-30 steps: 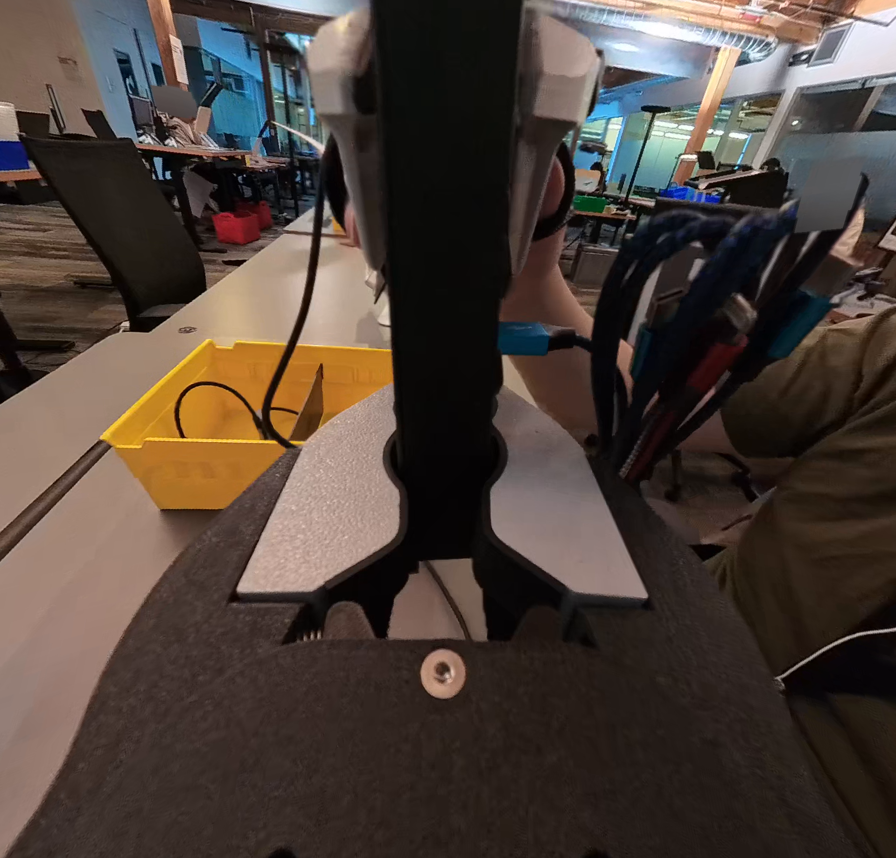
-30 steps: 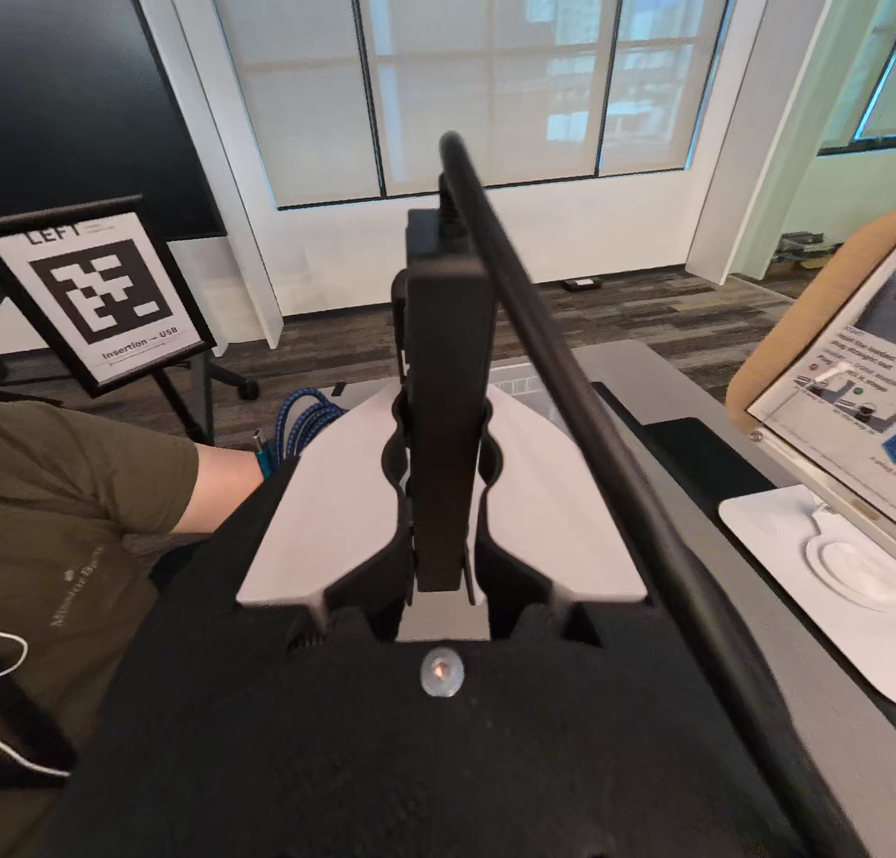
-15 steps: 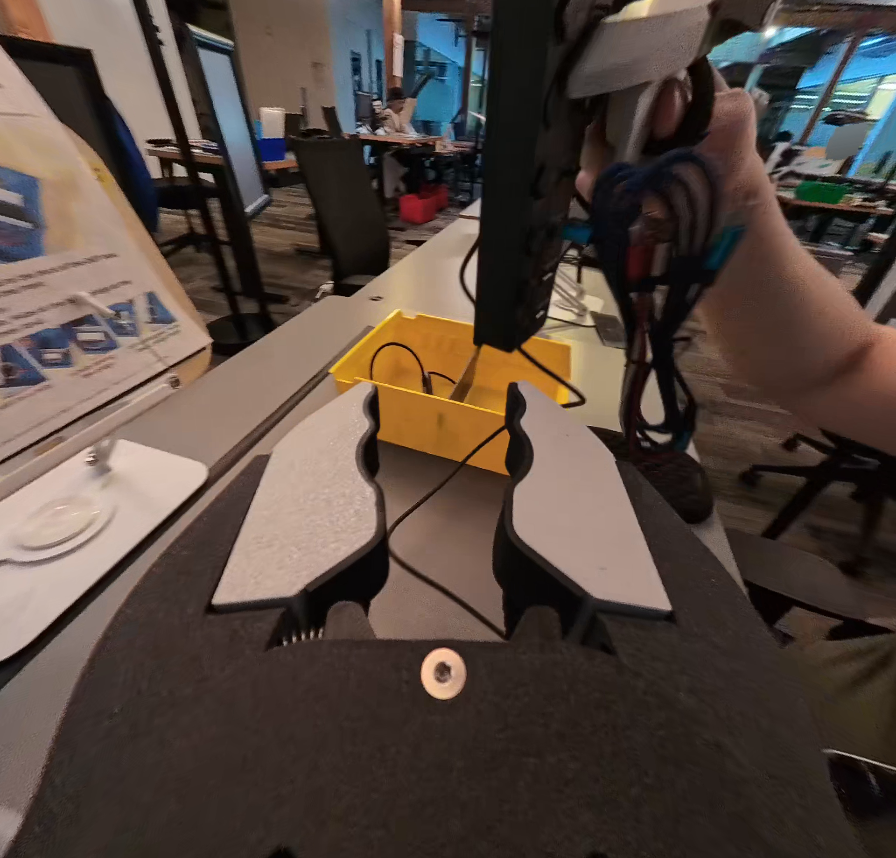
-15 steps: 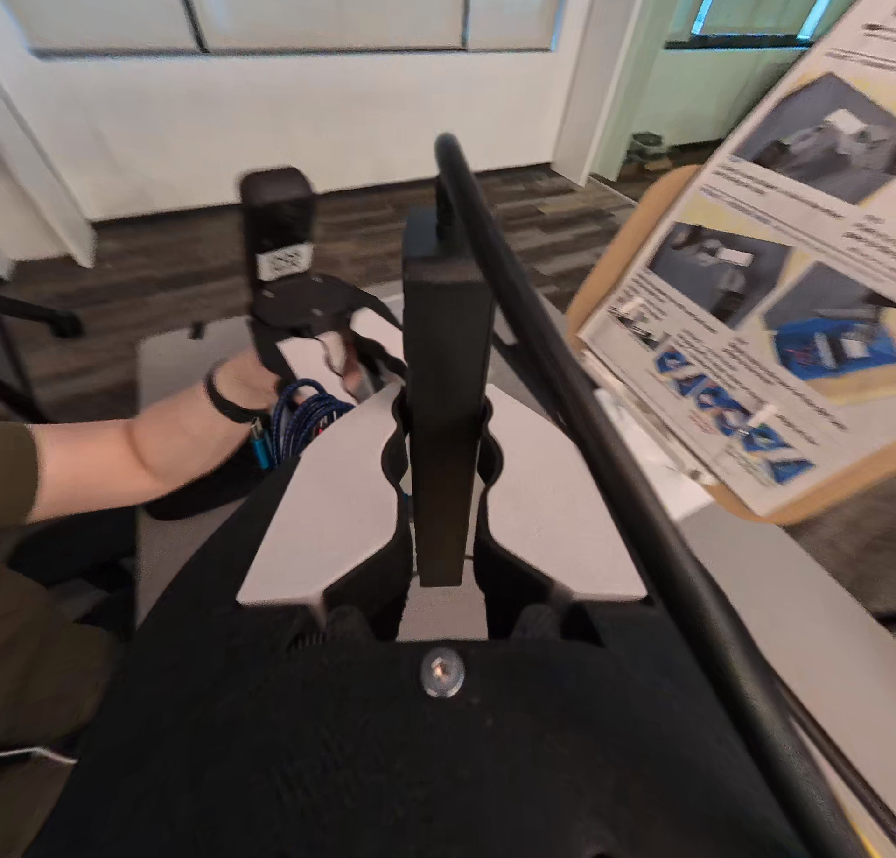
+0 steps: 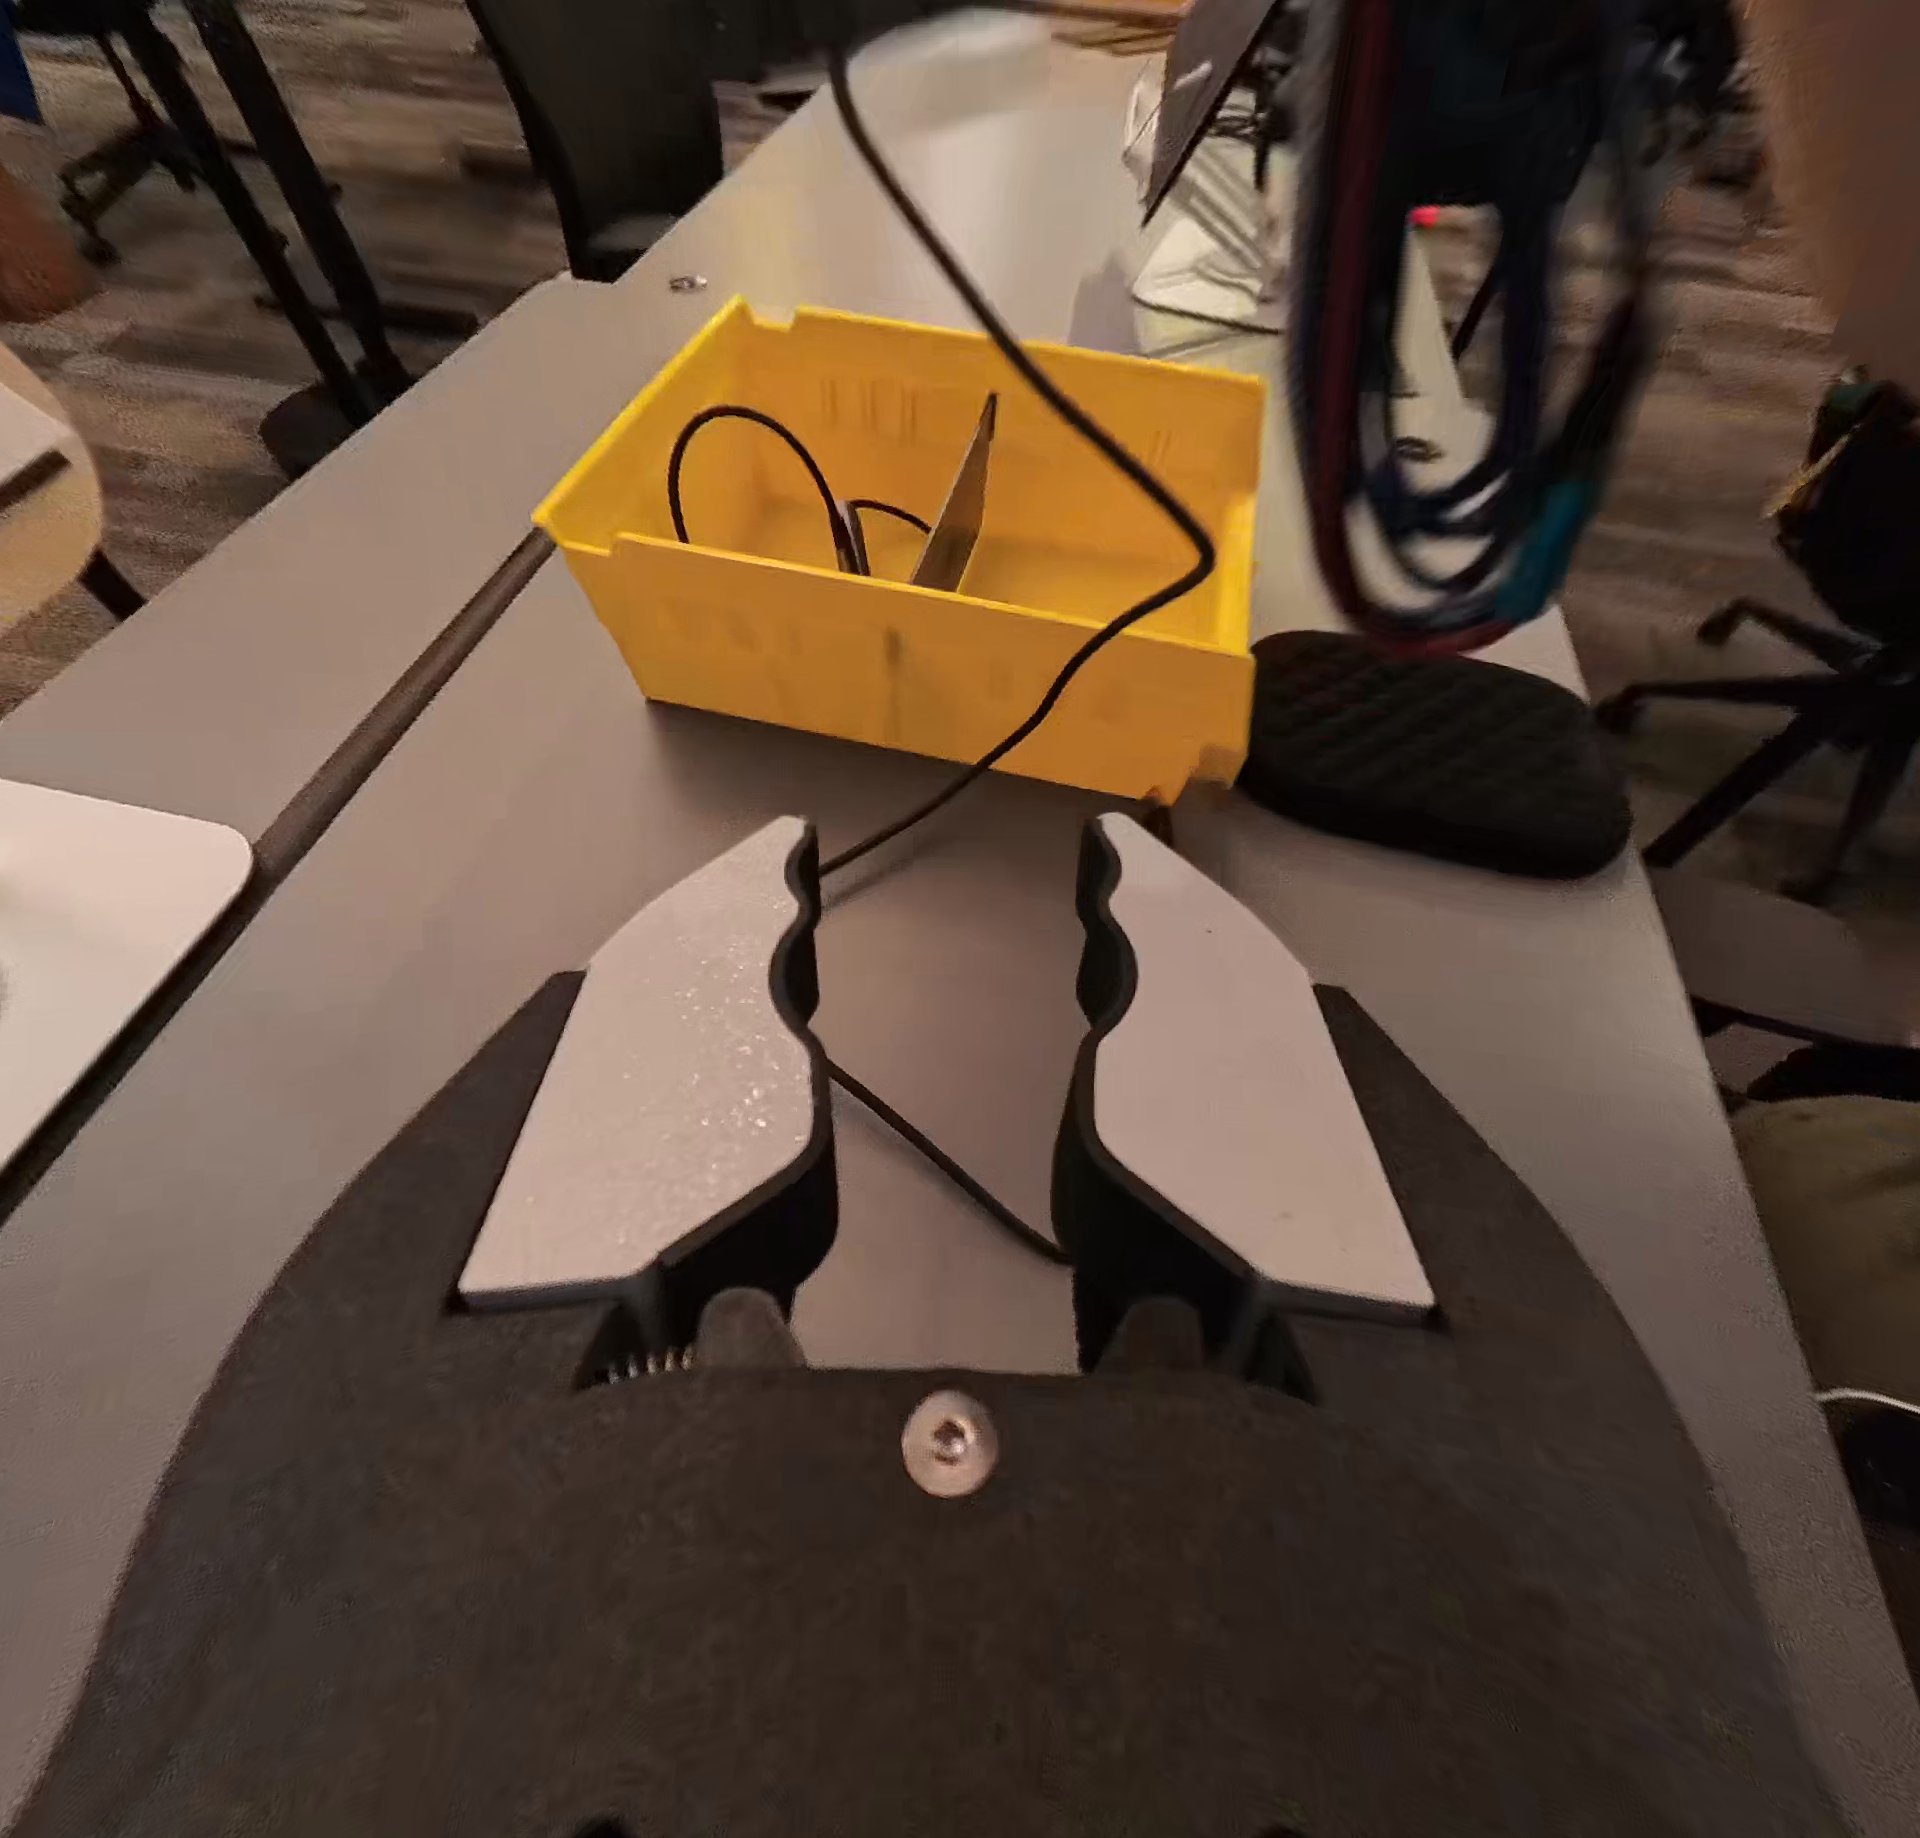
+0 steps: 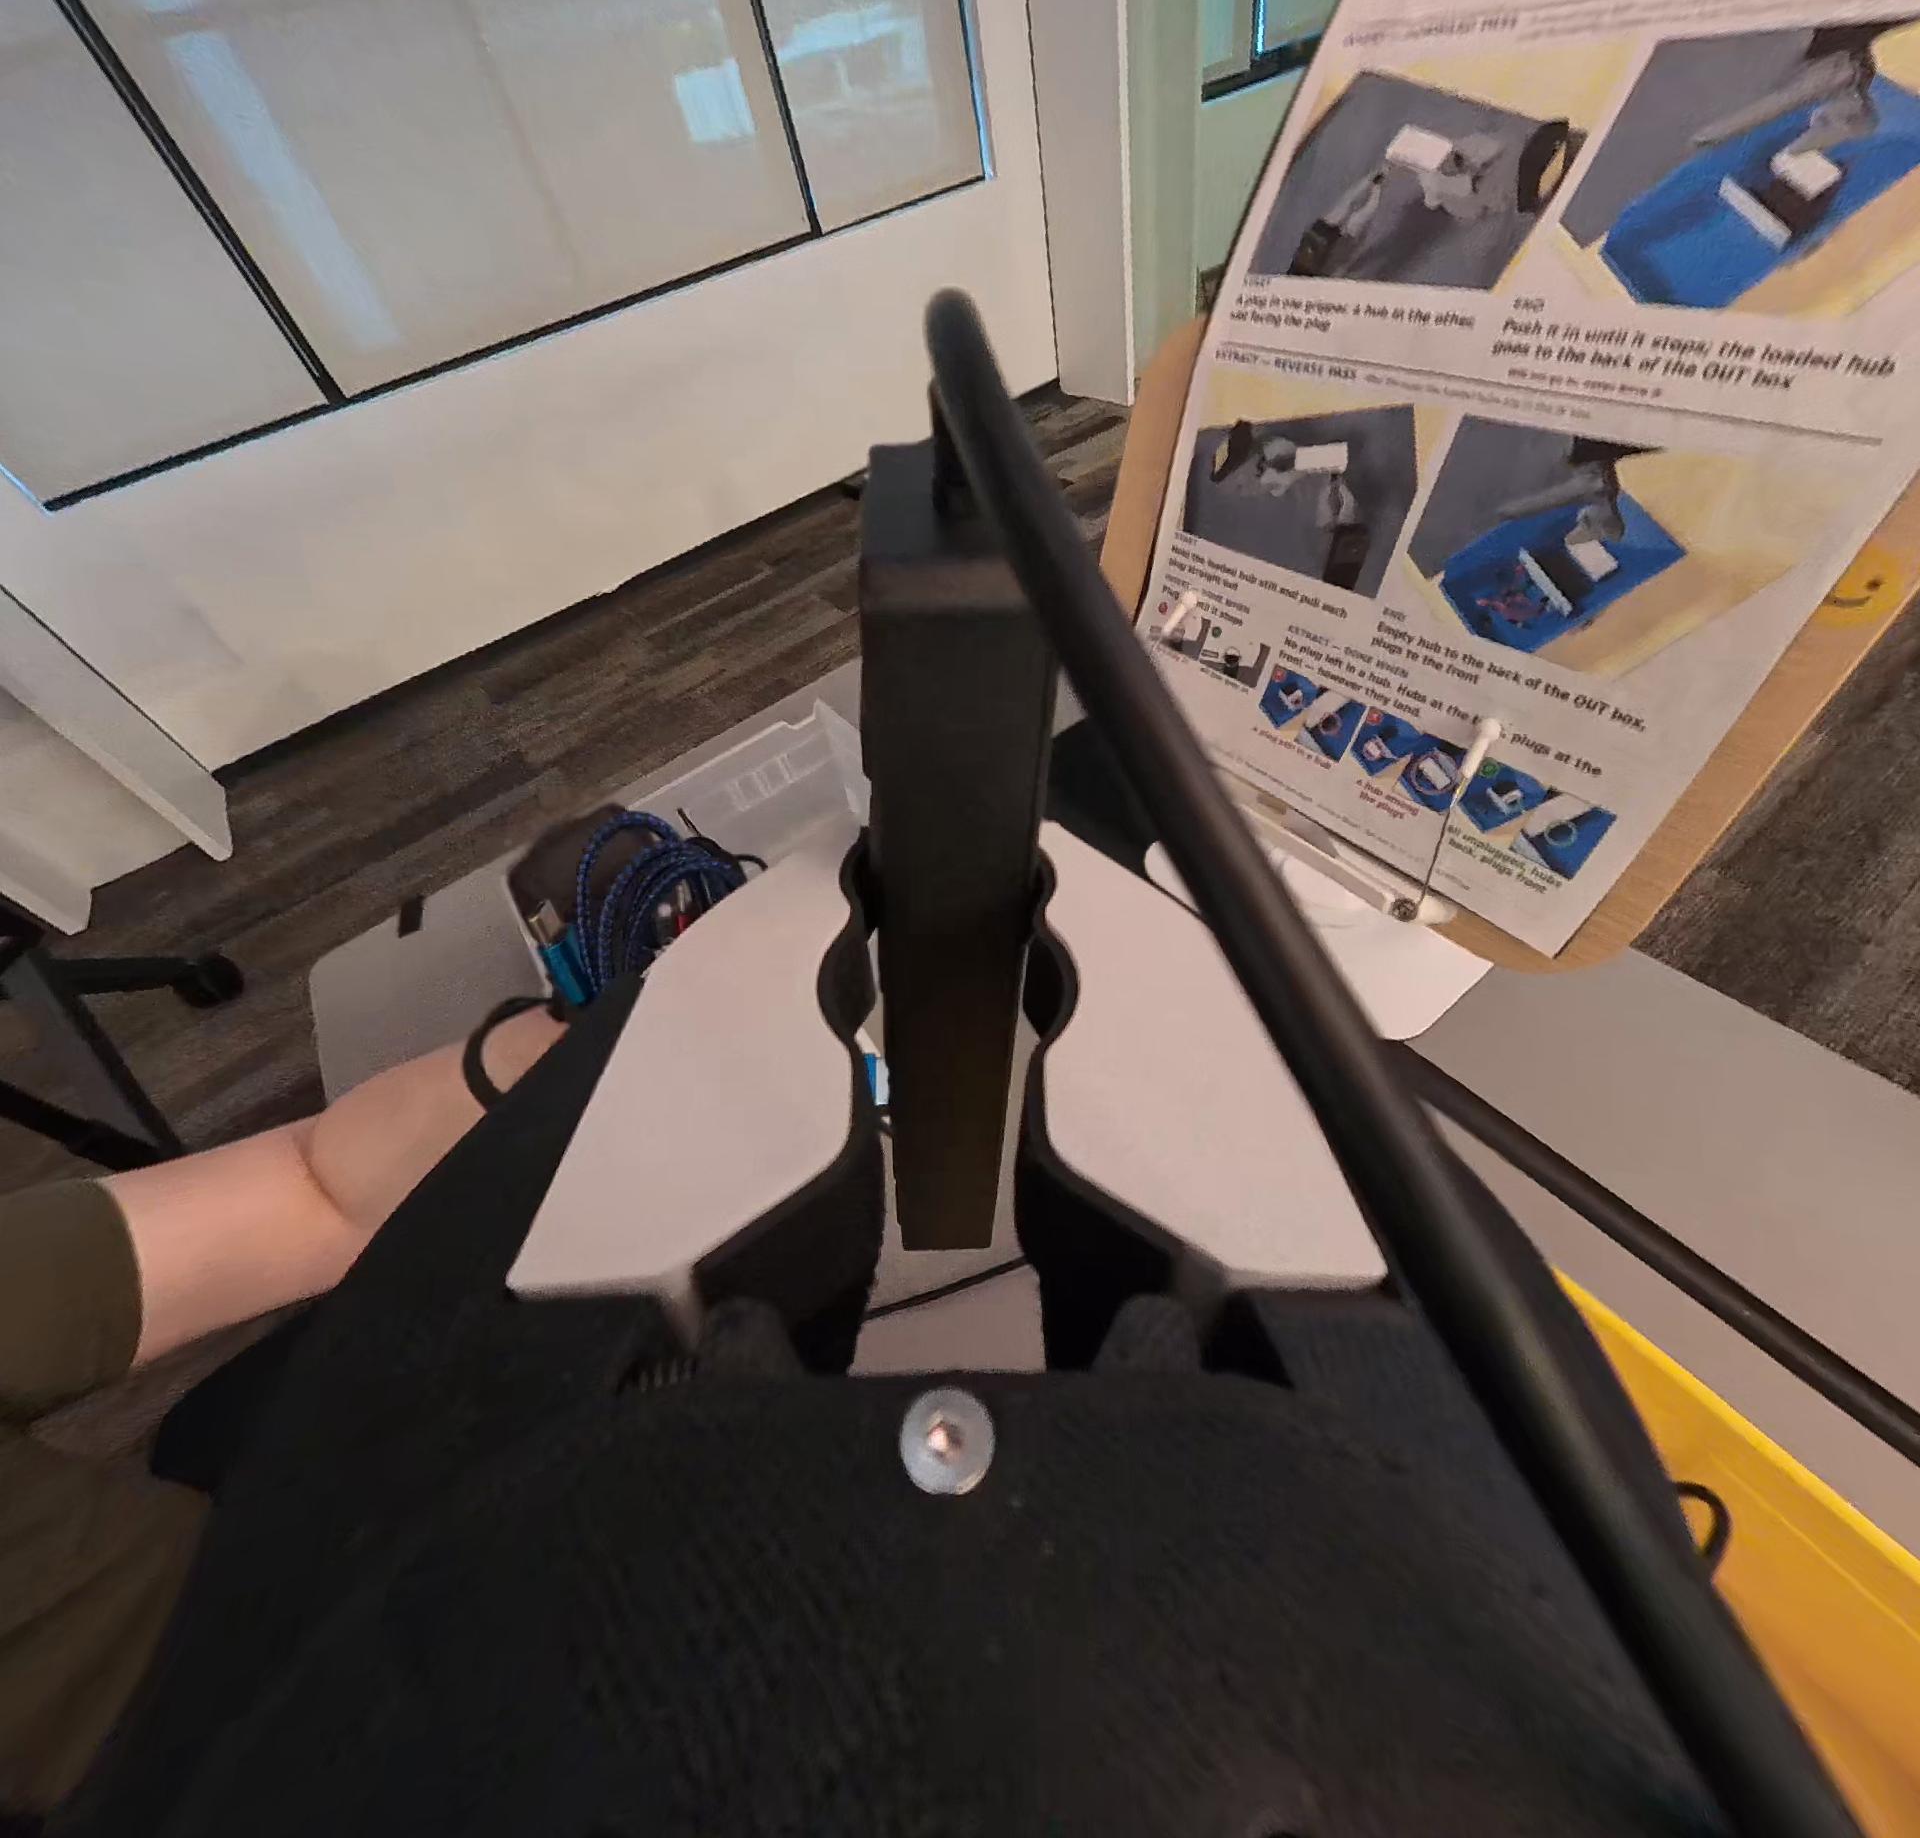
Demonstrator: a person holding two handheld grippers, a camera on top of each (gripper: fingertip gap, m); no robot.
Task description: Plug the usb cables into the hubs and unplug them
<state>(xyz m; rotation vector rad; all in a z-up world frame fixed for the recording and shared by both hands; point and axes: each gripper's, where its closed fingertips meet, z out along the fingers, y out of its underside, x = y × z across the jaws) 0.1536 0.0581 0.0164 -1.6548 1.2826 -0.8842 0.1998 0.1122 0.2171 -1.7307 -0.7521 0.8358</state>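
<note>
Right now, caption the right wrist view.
Right gripper clamps upright black rectangular hub, its black cable trailing.

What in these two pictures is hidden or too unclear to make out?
- Left wrist view: the hanging cable bundle is motion-blurred and cut off by the top edge, so its plugs are unreadable.
- Right wrist view: the black hub's ports face away from the camera.
- Right wrist view: the yellow bin is mostly cut off at the corner.
</note>
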